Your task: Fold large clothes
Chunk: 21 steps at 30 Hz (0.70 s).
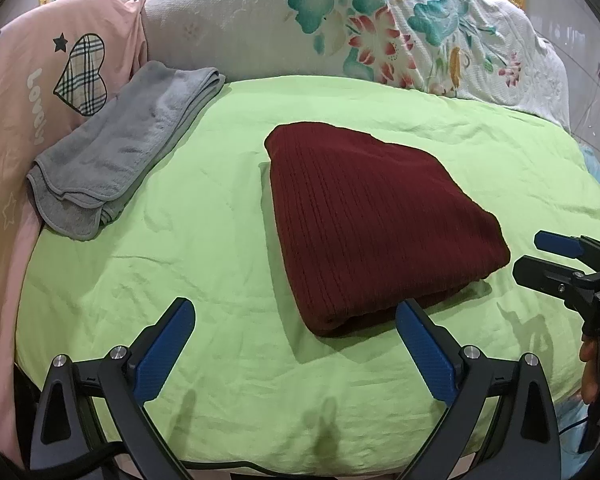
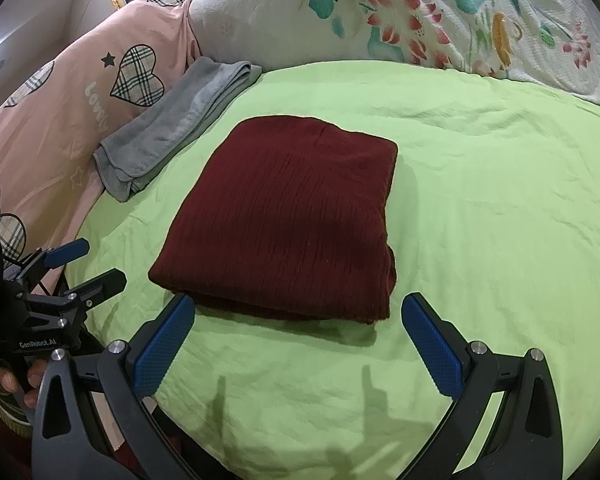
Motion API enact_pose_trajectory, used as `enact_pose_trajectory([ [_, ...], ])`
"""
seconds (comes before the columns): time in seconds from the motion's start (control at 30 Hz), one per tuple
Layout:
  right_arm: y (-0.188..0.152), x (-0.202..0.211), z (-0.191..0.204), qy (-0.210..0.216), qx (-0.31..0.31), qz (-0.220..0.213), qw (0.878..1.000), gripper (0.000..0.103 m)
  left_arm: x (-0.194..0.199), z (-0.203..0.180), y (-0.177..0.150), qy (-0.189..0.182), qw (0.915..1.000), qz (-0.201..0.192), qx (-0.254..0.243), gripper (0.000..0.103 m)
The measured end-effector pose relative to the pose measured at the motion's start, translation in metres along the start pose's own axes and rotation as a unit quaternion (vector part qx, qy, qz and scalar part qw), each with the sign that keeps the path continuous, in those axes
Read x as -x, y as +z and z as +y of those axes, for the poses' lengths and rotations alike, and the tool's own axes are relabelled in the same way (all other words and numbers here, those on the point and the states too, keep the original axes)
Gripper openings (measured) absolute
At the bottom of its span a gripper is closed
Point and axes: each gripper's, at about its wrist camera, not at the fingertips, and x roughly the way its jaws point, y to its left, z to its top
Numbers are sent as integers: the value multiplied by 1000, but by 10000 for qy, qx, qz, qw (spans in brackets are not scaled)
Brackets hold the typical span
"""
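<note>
Surroundings: a grey towel [image 1: 120, 148] is being kept folded at the bed's left edge, against a pink quilt [image 1: 28, 92]; a floral blanket [image 1: 380, 20] is being piled along the far edge.
Garment: the maroon knit [image 1: 376, 224] is lying folded mid-bed on the green sheet [image 1: 180, 260].
Left claw [image 1: 296, 340]: being held open, empty.
Right claw [image 2: 300, 336]: being held open, empty.

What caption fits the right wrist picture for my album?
A folded red sweater lies on the green sheet, with the open right gripper in front of it.

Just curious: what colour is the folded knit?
Dark maroon, ribbed knit, clearest in the right wrist view.
</note>
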Motion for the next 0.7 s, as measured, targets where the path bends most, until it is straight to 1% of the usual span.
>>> enact_pose_trajectory([
  [0.7, 6, -10, -6, 45, -106, 23, 9999, 103, -8, -5, 10, -43, 10000, 31, 47, 101],
])
